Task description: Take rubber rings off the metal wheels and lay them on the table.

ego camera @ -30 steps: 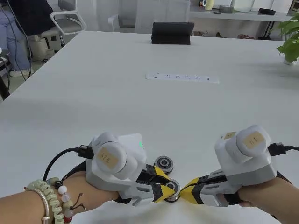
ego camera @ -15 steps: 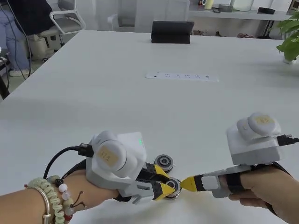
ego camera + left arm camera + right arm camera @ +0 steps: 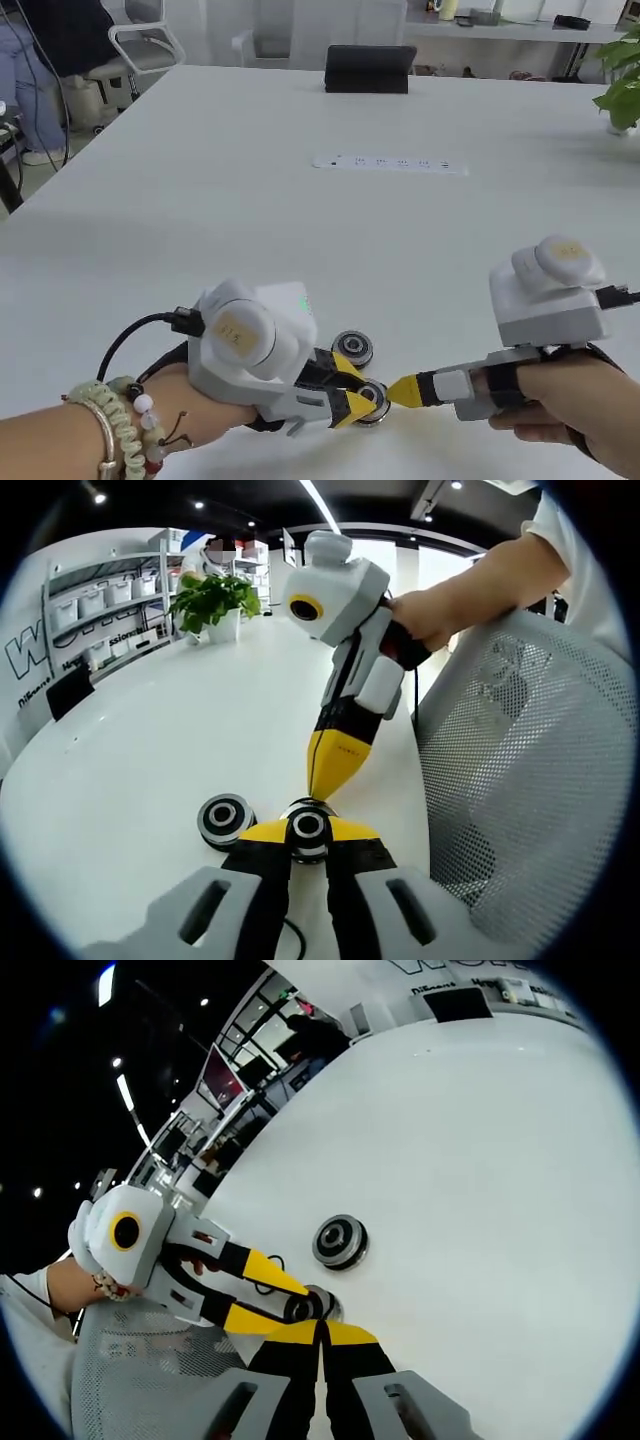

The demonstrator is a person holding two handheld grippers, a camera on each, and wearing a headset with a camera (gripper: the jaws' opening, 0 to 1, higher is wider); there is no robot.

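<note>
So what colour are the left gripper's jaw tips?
Yellow on the left gripper, clearest in left gripper view.

Dead ahead of left gripper (image 3: 362, 395): right gripper (image 3: 392, 392) tip-to-tip at the held wheel (image 3: 307, 825), no way through | just beyond both tips: spare wheel (image 3: 352, 347) crowds in | farther out: table (image 3: 250, 220) wide open, right up to power strip (image 3: 390, 165)

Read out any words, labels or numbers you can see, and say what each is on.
"W": on the wall, left gripper view; the rest is cut off.
Small line beneath it: too small to read.
Tan stickers on left gripper and right gripper: blurred, unreadable.
Metal wheel held by left gripper: no readable marking.
</note>
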